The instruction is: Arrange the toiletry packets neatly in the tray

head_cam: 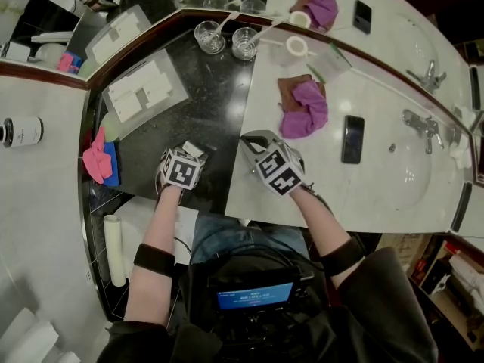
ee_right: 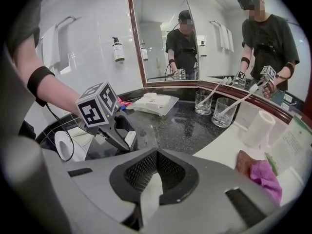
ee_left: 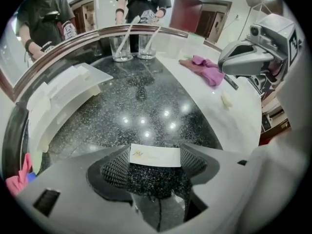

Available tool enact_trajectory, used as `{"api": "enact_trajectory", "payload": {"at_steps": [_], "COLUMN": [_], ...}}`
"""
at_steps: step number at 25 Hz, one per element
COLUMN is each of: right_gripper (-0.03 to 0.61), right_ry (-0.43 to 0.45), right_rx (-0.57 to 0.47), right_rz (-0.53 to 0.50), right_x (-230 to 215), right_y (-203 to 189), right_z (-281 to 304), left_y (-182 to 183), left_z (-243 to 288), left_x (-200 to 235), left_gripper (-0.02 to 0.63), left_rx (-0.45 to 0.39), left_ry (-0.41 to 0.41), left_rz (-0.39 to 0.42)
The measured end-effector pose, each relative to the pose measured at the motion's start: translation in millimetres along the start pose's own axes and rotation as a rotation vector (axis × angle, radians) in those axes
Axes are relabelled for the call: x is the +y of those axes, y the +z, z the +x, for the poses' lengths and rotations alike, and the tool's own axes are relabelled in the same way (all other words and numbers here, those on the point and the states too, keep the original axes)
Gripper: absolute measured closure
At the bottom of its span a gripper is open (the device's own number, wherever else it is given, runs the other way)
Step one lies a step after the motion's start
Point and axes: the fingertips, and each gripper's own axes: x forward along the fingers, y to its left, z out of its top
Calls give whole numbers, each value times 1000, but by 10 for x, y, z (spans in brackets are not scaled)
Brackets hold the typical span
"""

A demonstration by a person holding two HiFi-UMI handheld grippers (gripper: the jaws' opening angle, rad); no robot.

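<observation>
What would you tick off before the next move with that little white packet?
1. Grip: ok. The packet sits between the pads of the left gripper, touching both.
2. Target seen: ok. The tray lies ahead on the black counter.
3. Room in the tray: cannot tell; white packets already lie in it.
4. Way there: ok. Nothing stands on the counter between gripper and tray; the two glasses are off to the side.
5. Other hand: ok. The right gripper is shut, off to the right of the left one.
</observation>
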Motion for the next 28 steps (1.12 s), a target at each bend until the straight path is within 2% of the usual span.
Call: {"api": "enact_trajectory", "payload": {"at_steps": [6,10,14,23,28], "right_gripper": [575,575,575,575,575], "right_ry": [4,5,8,27,53], "right_rx": [-2,-5,-17,-70,-80], "right_rz": [-2,-14,-34,-84,-114], "right_x": [22,44,76,228,402], "right_y": [-17,26,149,574,779], "right_z": [-41,-73,-116,-191,-155], "left_y": [72,137,300,344,237], "left_z": [-61,-219,-516,-1336,-1786], "left_x": [-161,-131,-144,76,188], "left_gripper": [296,296,296,298,298], "left_rx": [-63,-122,-230,-504,-616], "left_ry": [-49,-18,-9,149,246], "left_rz": [-26,-53,-77,-118,-197]}}
